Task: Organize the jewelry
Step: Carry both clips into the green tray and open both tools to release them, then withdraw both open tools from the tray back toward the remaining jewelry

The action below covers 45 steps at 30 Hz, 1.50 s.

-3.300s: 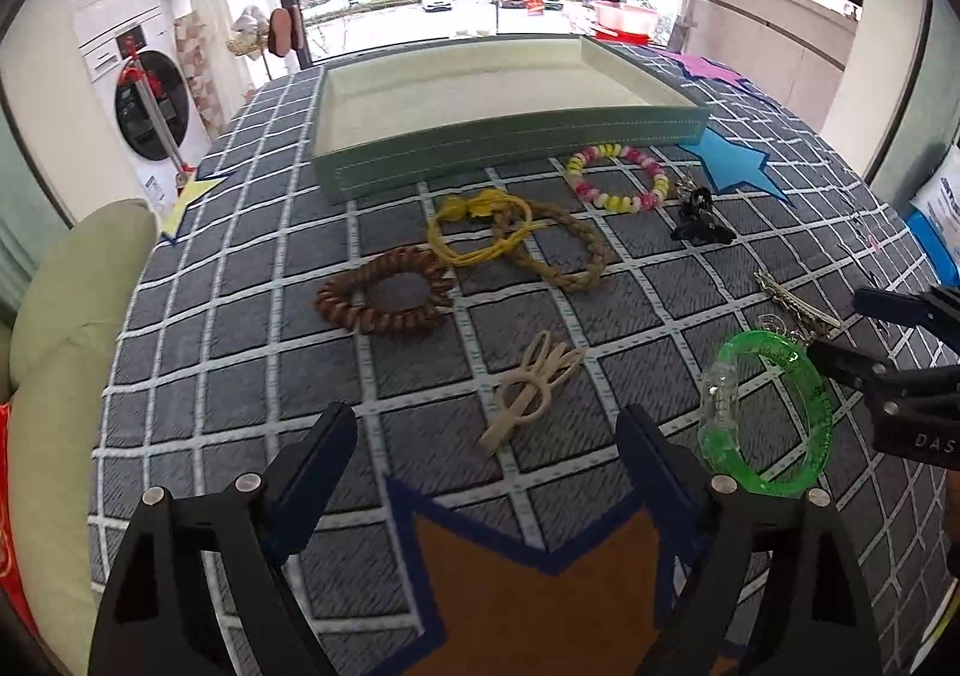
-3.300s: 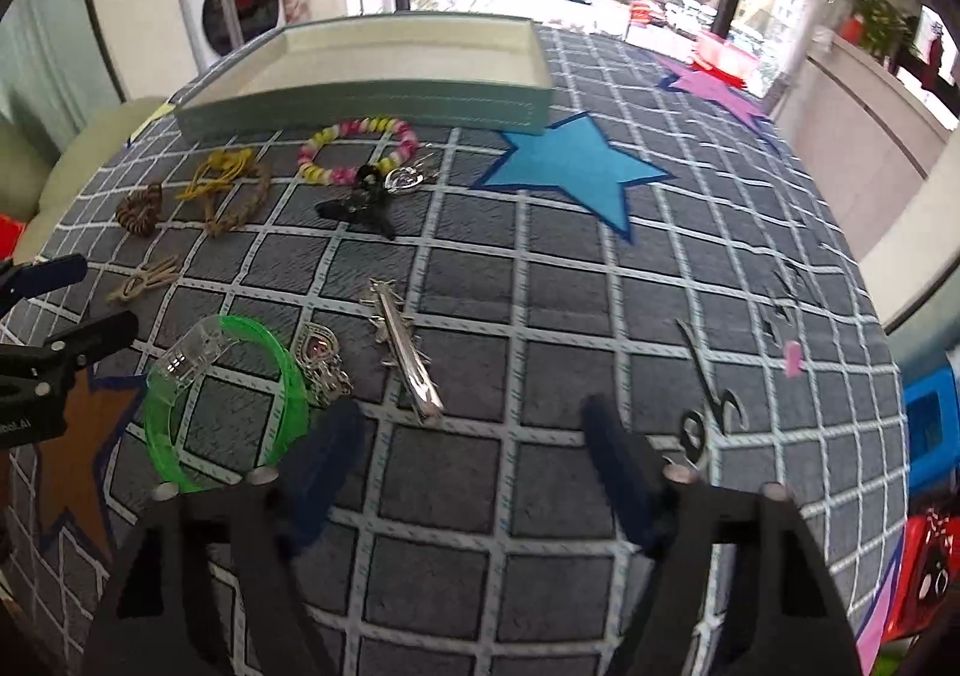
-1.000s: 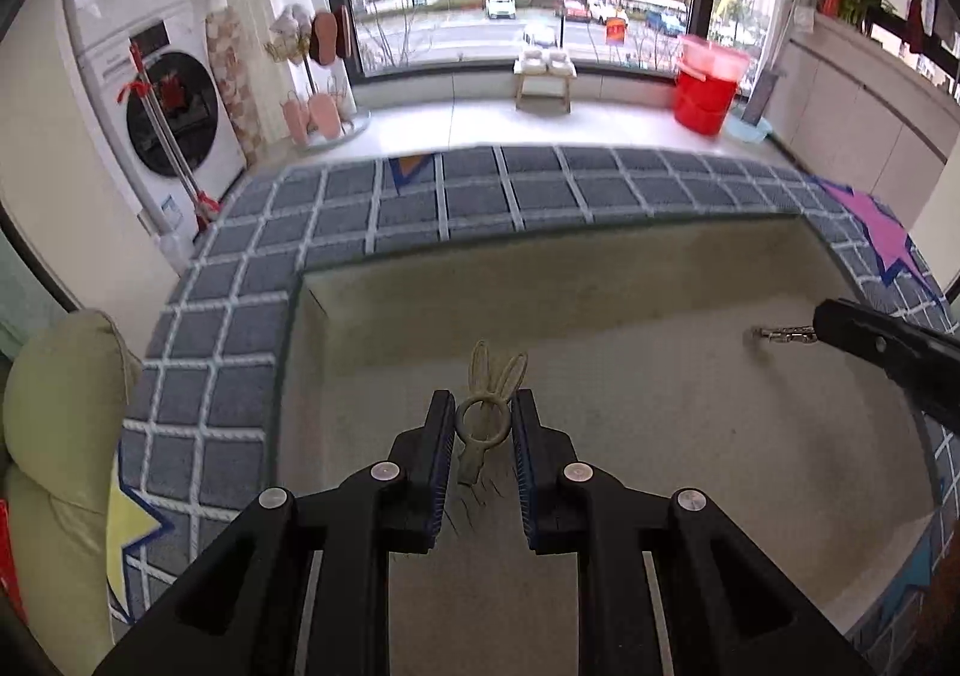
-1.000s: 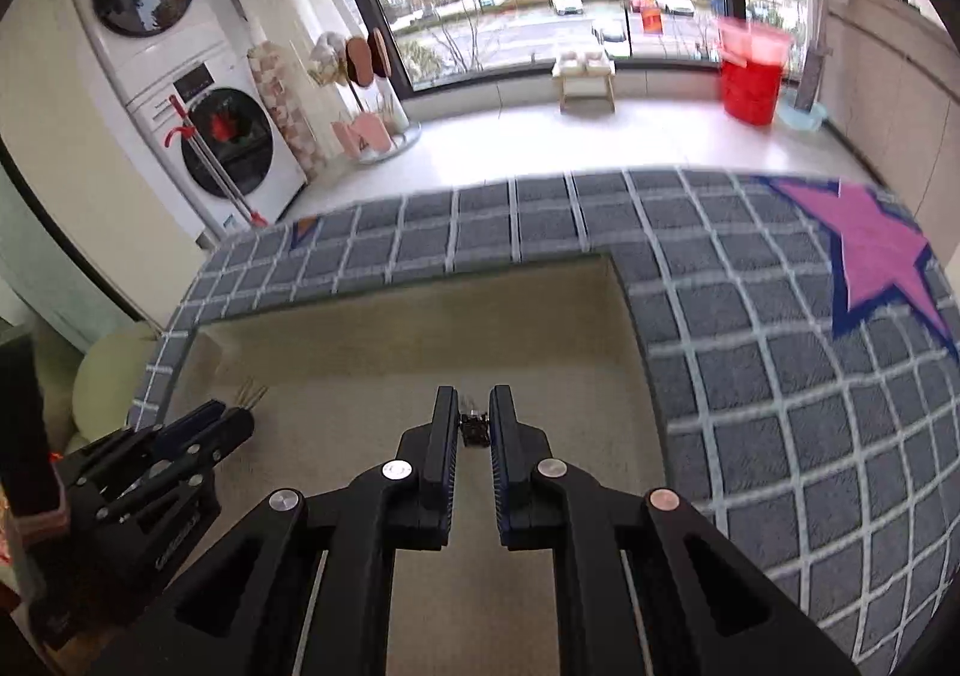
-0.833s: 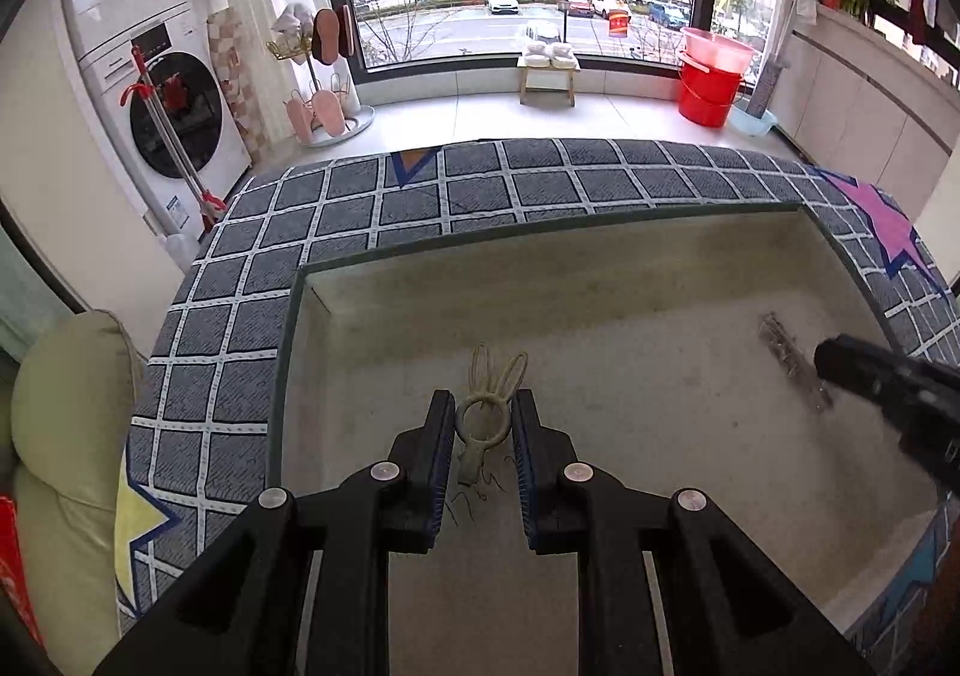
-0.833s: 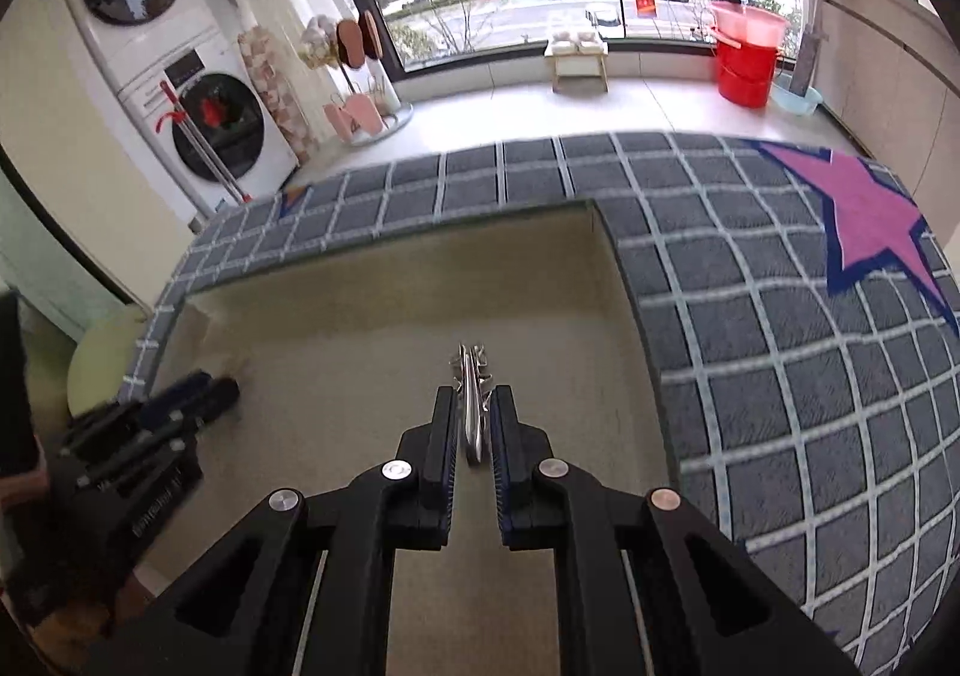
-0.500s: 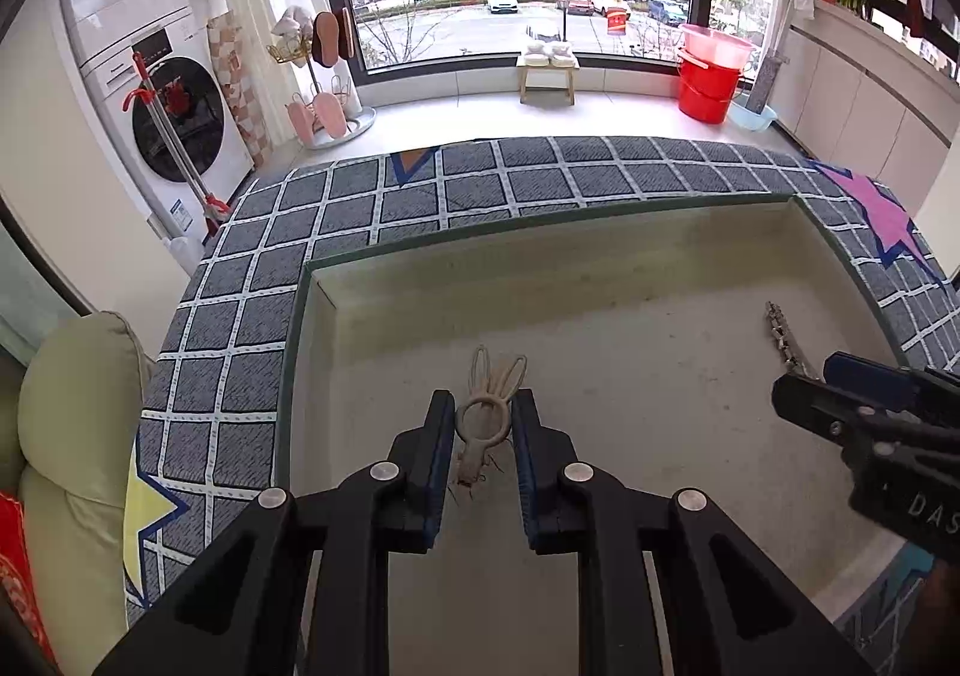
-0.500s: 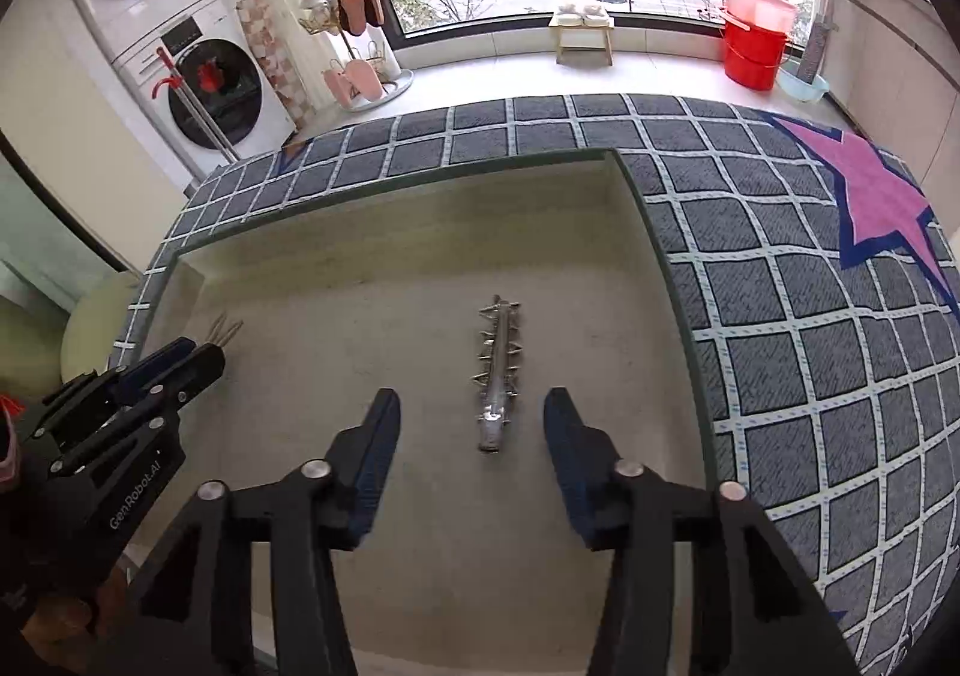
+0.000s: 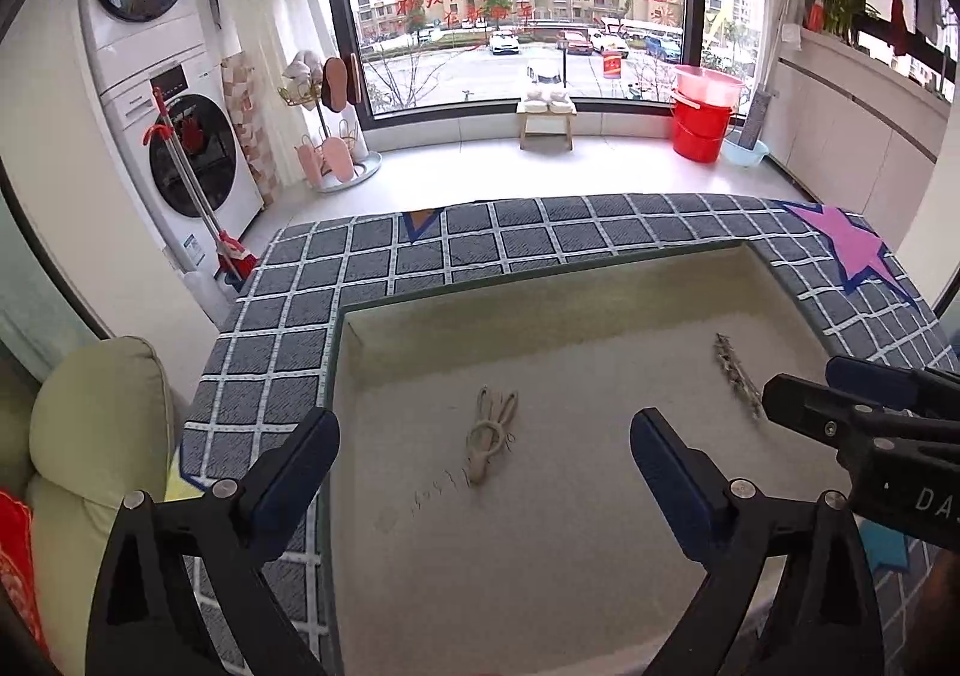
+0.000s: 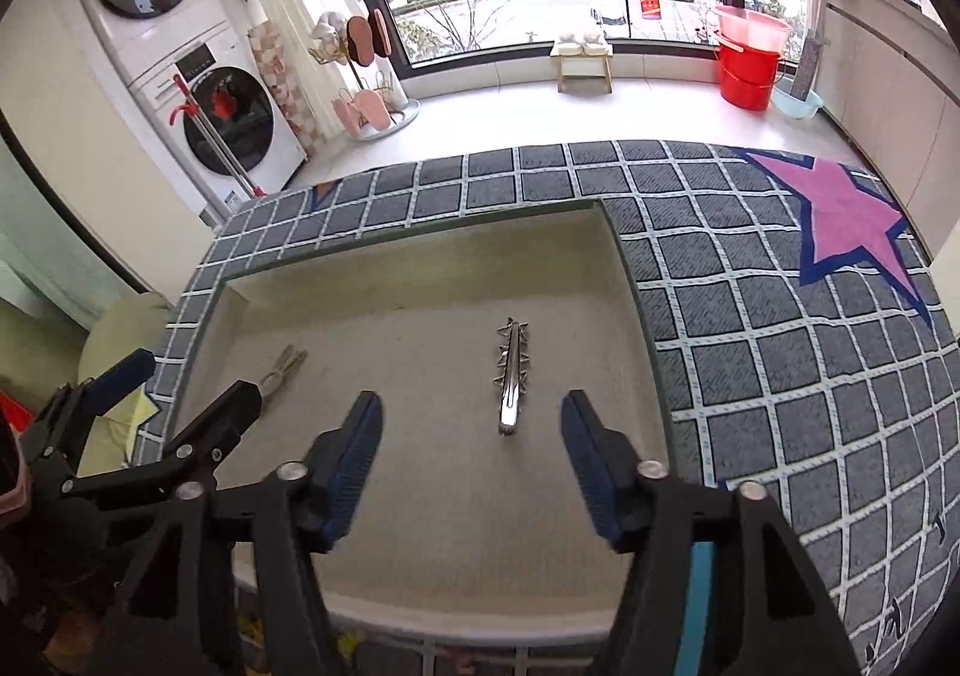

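Observation:
A shallow green tray point(image 9: 337, 352) with a beige lining sits on the grey checked mat. A beige rabbit-ear hair clip point(image 9: 489, 433) lies on the lining, just ahead of my open, empty left gripper point(image 9: 483, 454). A silver spiked hair clip point(image 10: 511, 376) lies on the lining ahead of my open, empty right gripper point(image 10: 471, 445). The silver clip also shows in the left wrist view point(image 9: 735, 373), and the beige clip in the right wrist view point(image 10: 282, 367). Each gripper shows at the edge of the other's view.
The grey checked mat point(image 10: 780, 376) with a pink star point(image 10: 849, 217) surrounds the tray point(image 10: 624, 250). A pale green cushion point(image 9: 90, 436) lies left of the mat. Washing machines, a mop and red buckets stand on the floor beyond.
My left gripper opened and let the beige clip drop onto the tray lining. My right gripper, which released the silver clip half a second ago, stays open and has drawn back slightly.

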Motion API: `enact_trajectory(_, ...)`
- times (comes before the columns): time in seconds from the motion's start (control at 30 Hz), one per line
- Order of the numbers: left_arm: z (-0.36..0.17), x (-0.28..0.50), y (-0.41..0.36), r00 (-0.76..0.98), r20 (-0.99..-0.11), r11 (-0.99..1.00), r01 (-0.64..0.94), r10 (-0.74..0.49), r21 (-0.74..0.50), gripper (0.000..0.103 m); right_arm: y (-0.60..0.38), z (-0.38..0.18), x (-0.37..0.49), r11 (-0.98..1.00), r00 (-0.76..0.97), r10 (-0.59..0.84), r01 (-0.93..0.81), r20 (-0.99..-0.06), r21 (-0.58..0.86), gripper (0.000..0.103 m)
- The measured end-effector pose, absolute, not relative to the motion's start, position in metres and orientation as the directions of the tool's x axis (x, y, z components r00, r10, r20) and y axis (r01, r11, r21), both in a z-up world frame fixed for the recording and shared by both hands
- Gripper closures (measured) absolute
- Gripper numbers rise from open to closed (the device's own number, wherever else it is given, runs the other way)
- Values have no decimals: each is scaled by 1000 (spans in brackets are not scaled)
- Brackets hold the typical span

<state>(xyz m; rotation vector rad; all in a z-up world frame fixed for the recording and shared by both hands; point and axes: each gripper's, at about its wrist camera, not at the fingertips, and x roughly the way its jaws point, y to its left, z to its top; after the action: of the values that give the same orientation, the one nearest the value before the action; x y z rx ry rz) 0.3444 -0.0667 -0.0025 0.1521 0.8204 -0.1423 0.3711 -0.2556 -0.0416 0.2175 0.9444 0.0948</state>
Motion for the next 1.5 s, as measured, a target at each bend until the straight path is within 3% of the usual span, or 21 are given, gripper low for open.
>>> enact_trajectory(0.13, 4, 331, -65, 675, -735, 980, 181, -66, 78, 0, -252, -33, 357, 972, 594, 183, 10, -783, 234, 23)
enact_trajectory(0.27, 9, 321, -58, 673, -736, 982, 178, -74, 64, 0, -252, -24, 342, 966, 609, 195, 17, -769, 259, 21)
enact_trajectory(0.33, 12, 312, -55, 672, -736, 983, 177, -79, 57, 0, -252, -20, 333, 963, 617, 197, 23, -762, 268, 14)
enact_trajectory(0.47, 14, 297, -49, 682, -727, 984, 172, -79, 55, 0, -253, -9, 316, 960, 645, 199, 22, -738, 278, 13)
enact_trajectory(0.53, 16, 291, -44, 689, -721, 984, 168, -78, 54, 0, -253, -3, 306, 960, 661, 193, 25, -725, 279, 1)
enact_trajectory(0.83, 21, 255, -17, 674, -730, 987, 163, -112, 0, 0, -248, 15, 266, 948, 704, 225, 3, -674, 319, 0)
enact_trajectory(1.5, -50, 179, 45, 565, -822, 994, 107, -70, -11, 0, -236, -41, 162, 963, 541, 208, 33, -815, 267, 0)
